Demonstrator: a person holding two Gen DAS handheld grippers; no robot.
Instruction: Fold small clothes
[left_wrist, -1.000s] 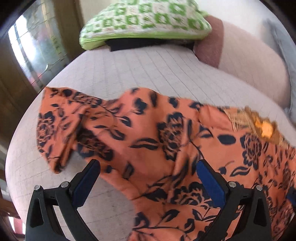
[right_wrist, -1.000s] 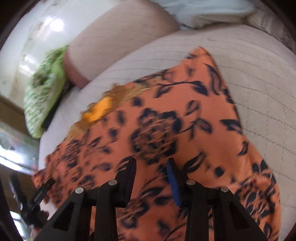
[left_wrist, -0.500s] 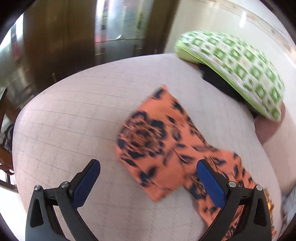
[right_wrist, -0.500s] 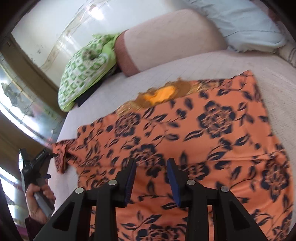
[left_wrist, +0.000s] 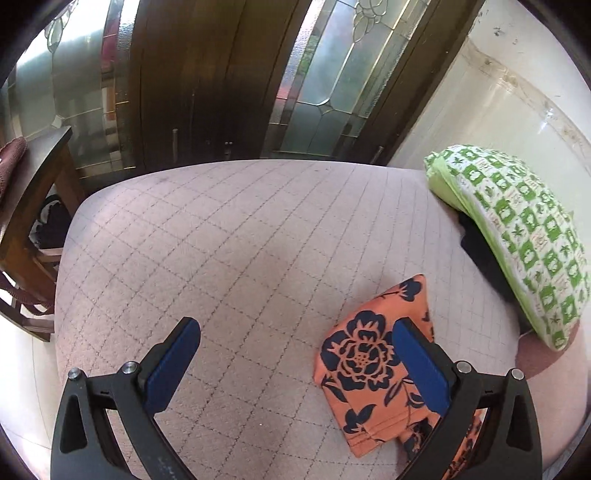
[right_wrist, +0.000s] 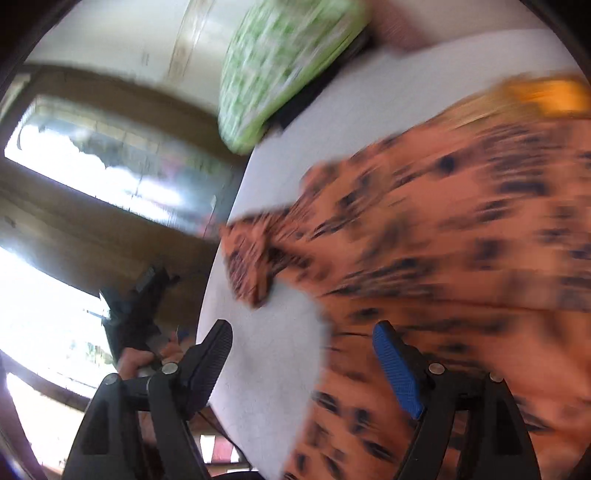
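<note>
Between the spread blue pads of the left gripper (left_wrist: 295, 363) lies only quilted bed cover (left_wrist: 229, 258); an orange floral garment (left_wrist: 373, 365) sleeve sits beside its right finger. Opening jaws of the right gripper (right_wrist: 303, 354) hover empty above the blurred garment, spread over the bed near a green pillow (left_wrist: 517, 236).

A dark wooden door (left_wrist: 207, 85) with leaded, frosted glass panels (left_wrist: 325, 85) lets daylight in behind a bed (left_wrist: 229, 258) covered in pale quilted fabric. At the far right, a green-and-white patterned pillow (left_wrist: 517, 236) lies against a glossy cream wall (left_wrist: 517, 96) — while a dark wooden chair (left_wrist: 26, 206) stands at the bed's left edge.
</note>
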